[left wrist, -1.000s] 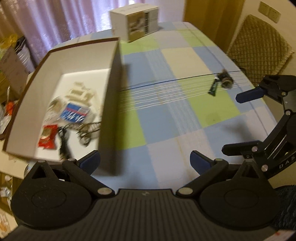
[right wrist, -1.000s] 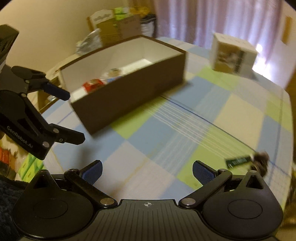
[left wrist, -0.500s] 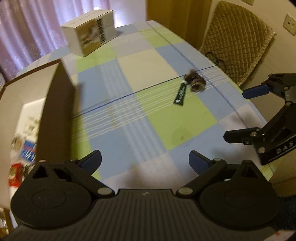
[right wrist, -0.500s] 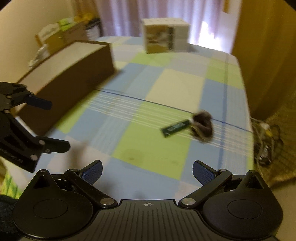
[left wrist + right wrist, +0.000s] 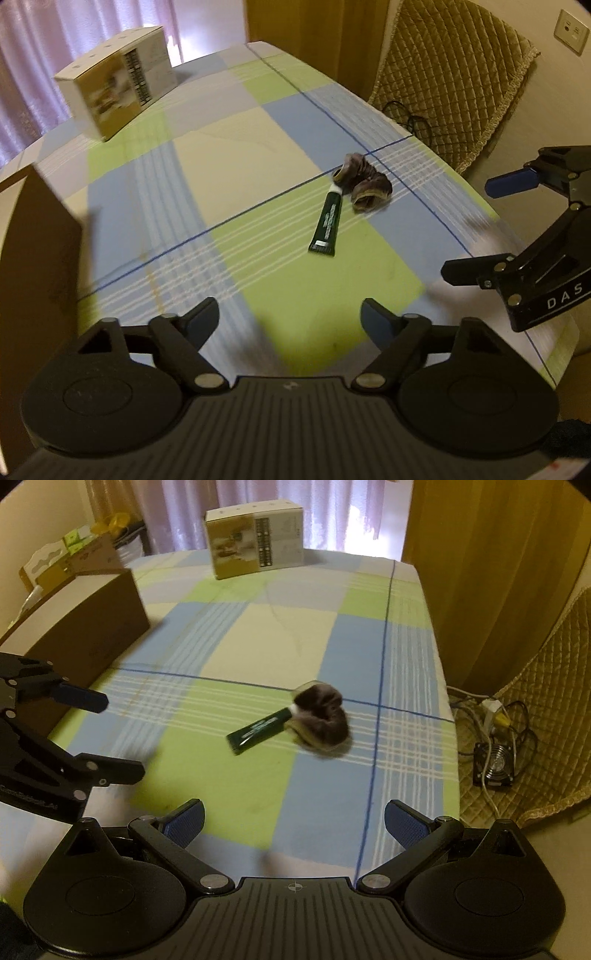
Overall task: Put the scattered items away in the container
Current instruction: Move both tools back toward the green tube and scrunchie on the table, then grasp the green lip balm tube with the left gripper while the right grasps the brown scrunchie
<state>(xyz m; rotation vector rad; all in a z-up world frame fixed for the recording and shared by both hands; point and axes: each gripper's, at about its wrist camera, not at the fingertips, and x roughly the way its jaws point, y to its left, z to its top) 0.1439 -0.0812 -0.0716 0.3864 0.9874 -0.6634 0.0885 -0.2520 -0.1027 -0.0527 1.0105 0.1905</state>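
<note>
The table (image 5: 258,635), under a checked cloth of blue, green and cream, fills both views. Its right edge runs close to a quilted chair (image 5: 454,74), and its far edge ends at pale curtains (image 5: 280,502). Most of the cloth is bare, with wide open room between the grippers and the far end.

The brown box (image 5: 77,627) stands at the left edge of the table; only its outer wall shows, so its contents are hidden. A white carton (image 5: 114,81) sits at the far end, well apart from everything else.

The left gripper (image 5: 290,317) hangs over the near edge with its jaws spread and nothing between them. The right gripper (image 5: 293,823) hangs beside it to the right, jaws likewise spread and empty. Each shows in the other's view, near but apart.

A dark scrunchie (image 5: 364,184) lies right of centre on the cloth. A green tube (image 5: 327,223) lies with its capped end touching the scrunchie and its flat end toward the near left. Both are well apart from the box.

A second ago both cameras faced the box, and small items showed inside it. Both have since swung right, so the box now sits at the left margin and the tube and scrunchie near the middle, closer to the grippers.
</note>
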